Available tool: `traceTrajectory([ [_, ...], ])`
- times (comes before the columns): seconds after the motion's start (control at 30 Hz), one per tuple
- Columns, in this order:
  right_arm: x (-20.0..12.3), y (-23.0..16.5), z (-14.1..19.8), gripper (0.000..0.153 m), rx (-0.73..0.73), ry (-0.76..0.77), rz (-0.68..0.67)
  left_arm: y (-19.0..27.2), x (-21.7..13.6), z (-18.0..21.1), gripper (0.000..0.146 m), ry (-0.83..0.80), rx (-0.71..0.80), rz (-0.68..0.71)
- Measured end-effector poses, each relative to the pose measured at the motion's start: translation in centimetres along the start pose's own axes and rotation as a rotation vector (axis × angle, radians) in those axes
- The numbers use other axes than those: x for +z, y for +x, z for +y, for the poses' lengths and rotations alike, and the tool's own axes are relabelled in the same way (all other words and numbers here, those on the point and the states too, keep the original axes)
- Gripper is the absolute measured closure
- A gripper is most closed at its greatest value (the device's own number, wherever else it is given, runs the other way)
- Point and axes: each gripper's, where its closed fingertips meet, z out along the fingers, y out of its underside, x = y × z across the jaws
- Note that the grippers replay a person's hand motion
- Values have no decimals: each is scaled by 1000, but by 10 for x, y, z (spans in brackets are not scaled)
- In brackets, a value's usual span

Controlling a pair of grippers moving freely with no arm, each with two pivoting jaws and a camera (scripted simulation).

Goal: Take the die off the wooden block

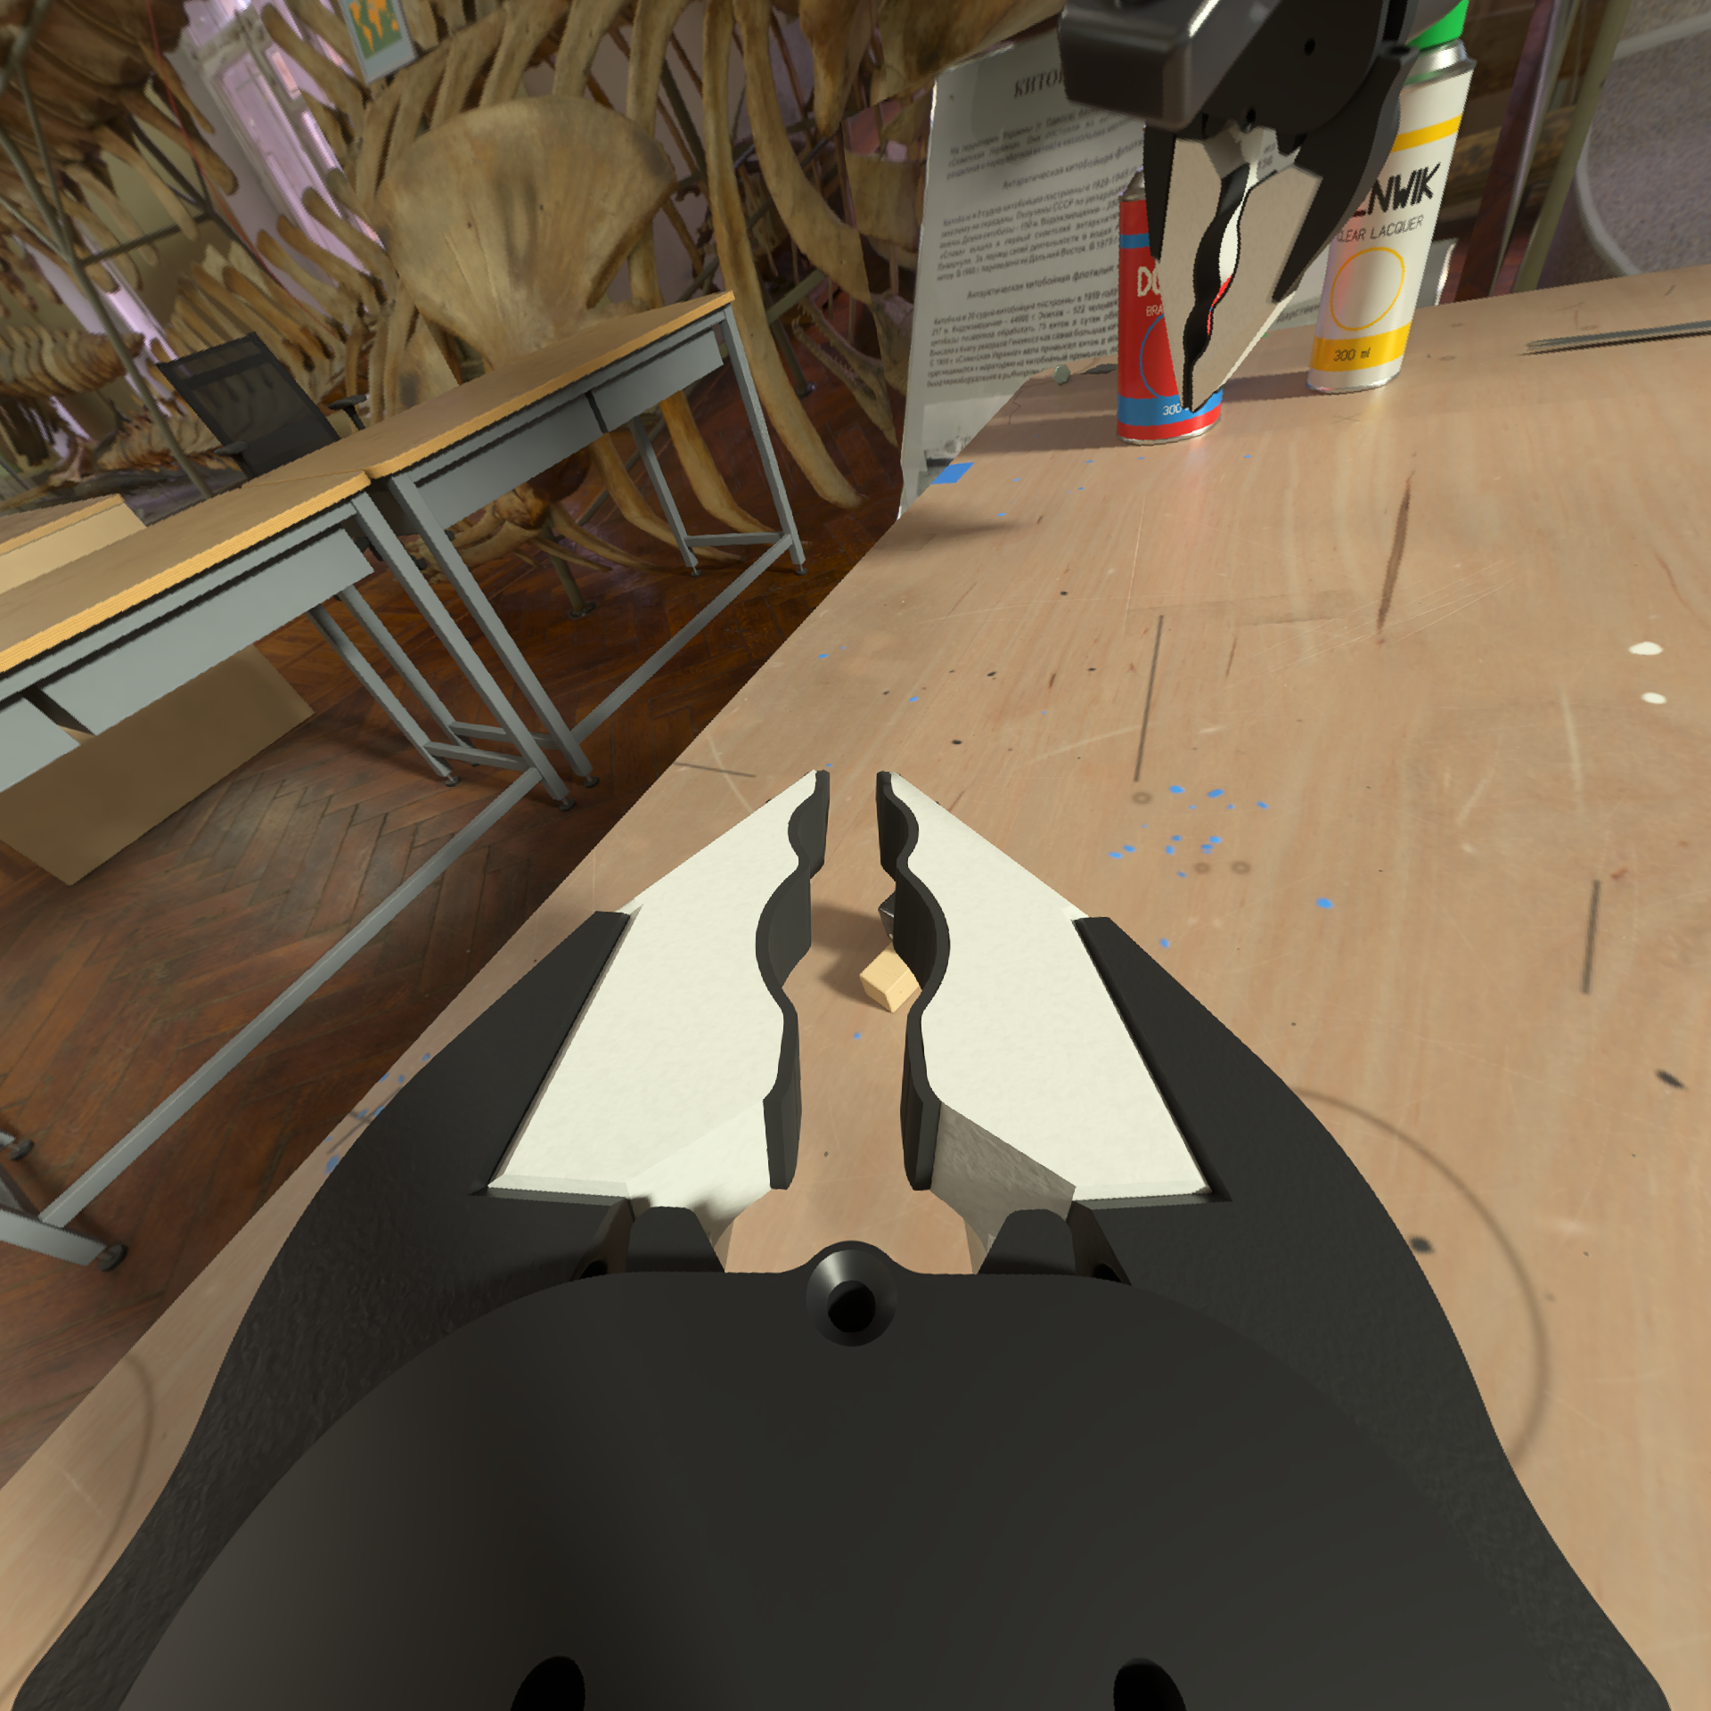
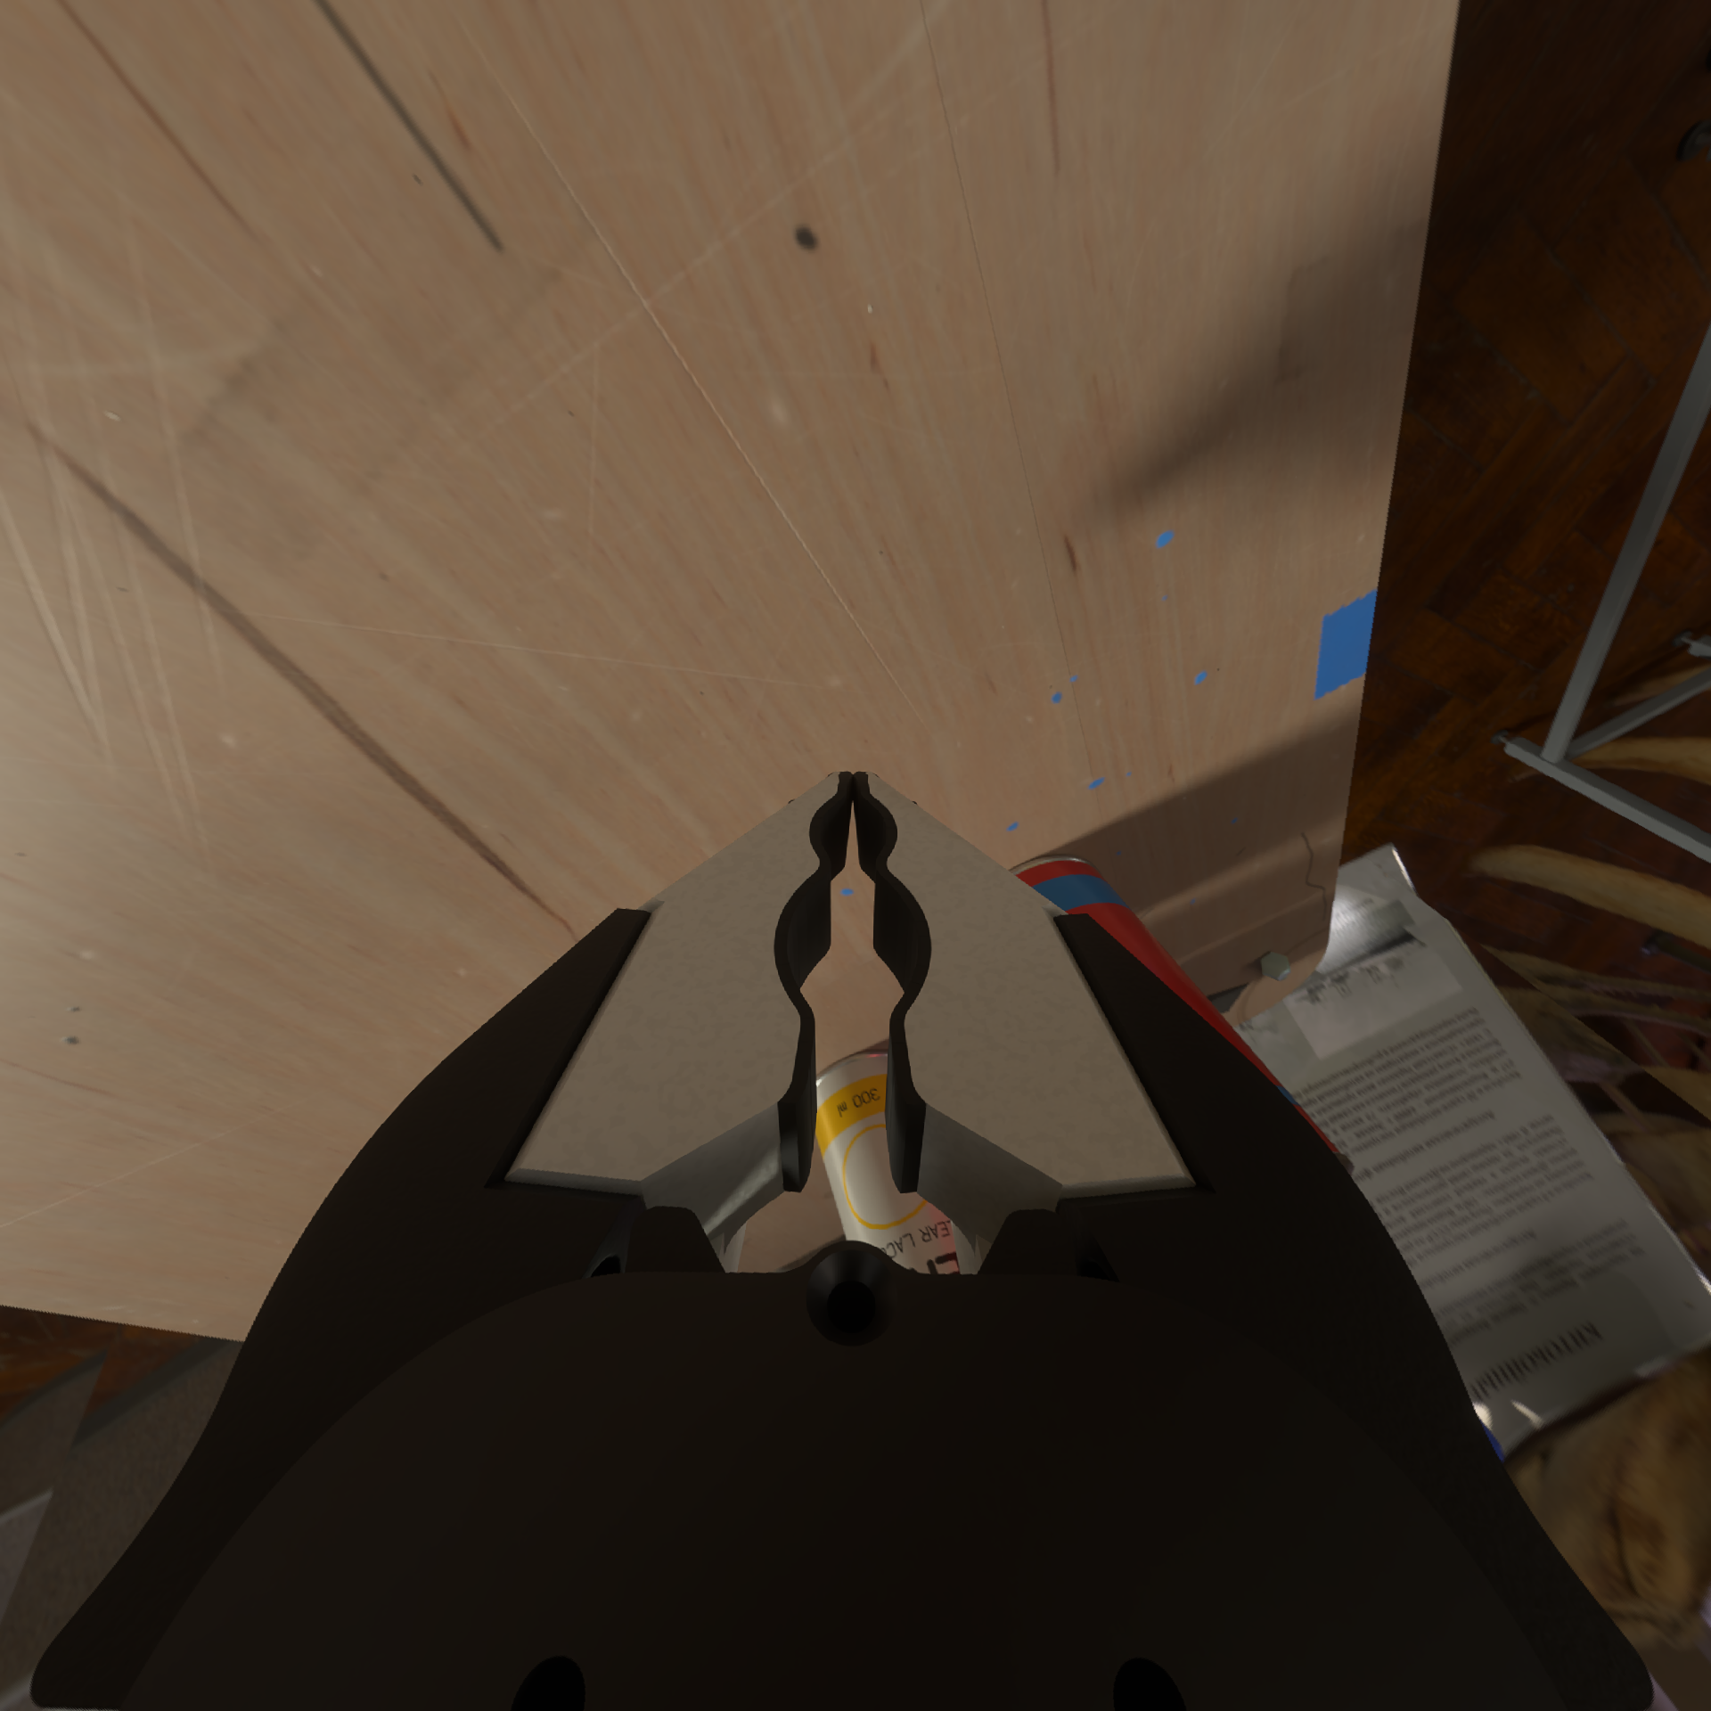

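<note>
A small light wooden block [image 1: 887,987] lies on the plywood table [image 1: 1296,648], seen through the gap of my left gripper [image 1: 852,778]. A small dark piece [image 1: 885,915], probably the die, shows at the block's far side, mostly hidden behind my right-hand finger; I cannot tell whether it rests on the block. The left gripper is narrowly open, empty and above them. My right gripper [image 1: 1201,393] hangs farther off over the table's back, shut and empty; its own view [image 2: 852,778] looks down on bare table [image 2: 555,463].
A red and blue spray can [image 1: 1143,370] and a white and yellow can [image 1: 1370,278] stand at the back, below the right gripper, and both show in its view [image 2: 1092,889] [image 2: 856,1157]. A printed panel [image 1: 1009,231] stands behind them. The table edge [image 1: 741,741] drops to the floor on the left.
</note>
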Motion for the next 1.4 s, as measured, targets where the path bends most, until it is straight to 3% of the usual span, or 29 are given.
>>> traceTrajectory([
  [0.4, -16, -11, -19, 152, 73, 194, -74, 4, -1, -3, 136, 12, 14, 6],
  [0.47, -17, -13, -21, 132, 96, 213, -99, 4, -1, -4, 136, 17, 15, 4],
  [0.53, -23, -14, -27, 121, 127, 271, -122, 4, -2, -5, 136, 22, 14, 4],
  [0.63, -38, -7, -32, 115, 188, 371, -83, 3, -3, -3, 136, 6, 16, 1],
  [0.73, -46, -2, -29, 115, 222, 360, -49, 1, -6, 2, 136, -14, 3, -9],
  [0.83, -67, 5, -45, 116, 294, 460, -33, 1, -12, 1, 136, -5, -34, -3],
  [0.97, -119, 12, -100, 121, 257, 620, 74, 2, -25, -3, 136, 35, -63, 5],
  [1.07, -142, -20, -172, 124, 132, 743, -15, 1, -32, 0, 136, 32, -103, 17],
  [1.23, -94, -87, -256, 107, -33, 568, -213, 3, -33, 16, 136, -61, -214, 57],
  [1.4, -55, -106, -290, 110, -52, 458, -294, 10, -32, 23, 136, -116, -161, 73],
])
